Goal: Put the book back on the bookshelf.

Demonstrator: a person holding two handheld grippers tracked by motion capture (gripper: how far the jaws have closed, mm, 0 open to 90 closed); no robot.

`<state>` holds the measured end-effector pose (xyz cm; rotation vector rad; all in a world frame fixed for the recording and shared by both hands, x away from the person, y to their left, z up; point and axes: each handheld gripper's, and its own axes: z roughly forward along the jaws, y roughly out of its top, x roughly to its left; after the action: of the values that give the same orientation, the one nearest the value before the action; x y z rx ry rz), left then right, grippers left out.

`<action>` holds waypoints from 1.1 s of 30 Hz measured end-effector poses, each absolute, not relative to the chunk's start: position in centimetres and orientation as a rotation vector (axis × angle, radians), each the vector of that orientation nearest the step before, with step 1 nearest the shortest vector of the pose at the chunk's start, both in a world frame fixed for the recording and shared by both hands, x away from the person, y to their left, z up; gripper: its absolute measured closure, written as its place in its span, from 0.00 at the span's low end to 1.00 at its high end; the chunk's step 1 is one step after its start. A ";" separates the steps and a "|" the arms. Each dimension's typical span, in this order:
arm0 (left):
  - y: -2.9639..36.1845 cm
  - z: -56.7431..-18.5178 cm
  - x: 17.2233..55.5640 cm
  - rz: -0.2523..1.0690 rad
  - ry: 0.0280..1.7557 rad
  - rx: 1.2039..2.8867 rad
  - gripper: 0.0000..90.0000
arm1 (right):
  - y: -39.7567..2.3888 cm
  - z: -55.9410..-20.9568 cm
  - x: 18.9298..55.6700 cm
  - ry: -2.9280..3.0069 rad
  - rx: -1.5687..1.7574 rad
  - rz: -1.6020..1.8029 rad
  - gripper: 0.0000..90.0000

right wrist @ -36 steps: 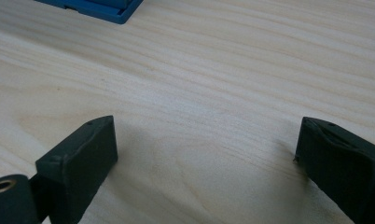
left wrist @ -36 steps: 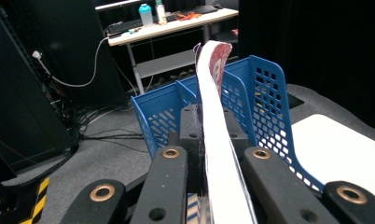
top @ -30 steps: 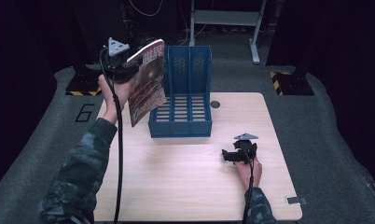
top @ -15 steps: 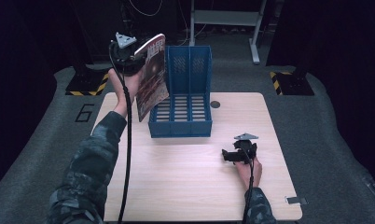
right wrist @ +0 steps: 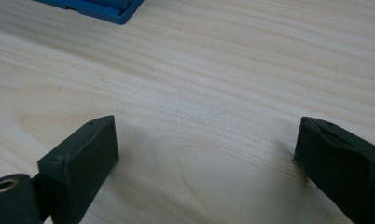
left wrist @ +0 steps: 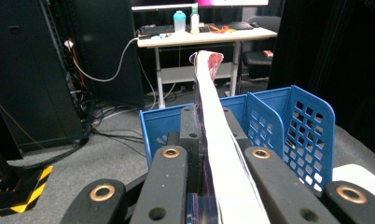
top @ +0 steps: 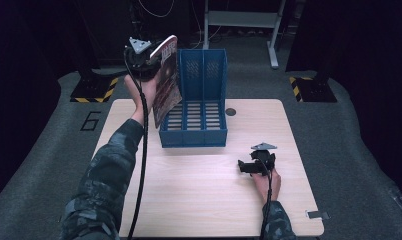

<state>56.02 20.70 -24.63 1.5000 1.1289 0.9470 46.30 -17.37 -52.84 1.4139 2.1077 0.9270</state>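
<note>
My left gripper point(top: 154, 62) is raised at the table's far left and is shut on a thin magazine point(top: 165, 85) with a red cover. The magazine hangs upright and a little tilted, its lower edge over the left side of the blue slotted file rack point(top: 194, 127). In the left gripper view the magazine's white page edge point(left wrist: 213, 116) runs up between the jaws of that gripper point(left wrist: 209, 128), with the rack's blue dividers point(left wrist: 302, 126) just beyond. My right gripper point(top: 246, 166) rests on the wooden table point(top: 199, 200) at the front right. It point(right wrist: 204, 140) is open, with bare wood between its jaws.
The rack stands at the middle back of the table, next to a small round cable hole point(top: 231, 111). A black cable point(top: 141, 150) trails down from the left gripper along the sleeve. Grey floor, a desk frame point(top: 239, 20) and yellow-black striped feet point(top: 91, 92) lie beyond the table.
My left hand has carried the magazine to the right and slightly down, from beside the rack's left wall to over it. The right gripper has stayed put.
</note>
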 end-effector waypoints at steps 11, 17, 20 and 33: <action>20.0 -26.2 56.5 0.978 1.131 1.439 0.93 | -17.4 -52.8 46.3 2.109 1.415 0.929 0.07; 19.7 -27.0 56.7 1.014 1.115 1.408 0.93 | -17.3 -52.8 46.2 2.104 1.433 0.929 0.07; 19.5 -27.4 56.8 1.017 1.110 1.394 0.93 | -17.3 -52.8 46.2 2.105 1.432 0.929 0.07; 19.1 -29.3 57.6 1.026 1.114 1.375 0.93 | -17.3 -52.8 46.2 2.102 1.433 0.929 0.07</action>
<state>57.65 19.09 -29.27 1.3750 1.1138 1.0262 46.23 -17.32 -52.80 1.4330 2.1023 0.9291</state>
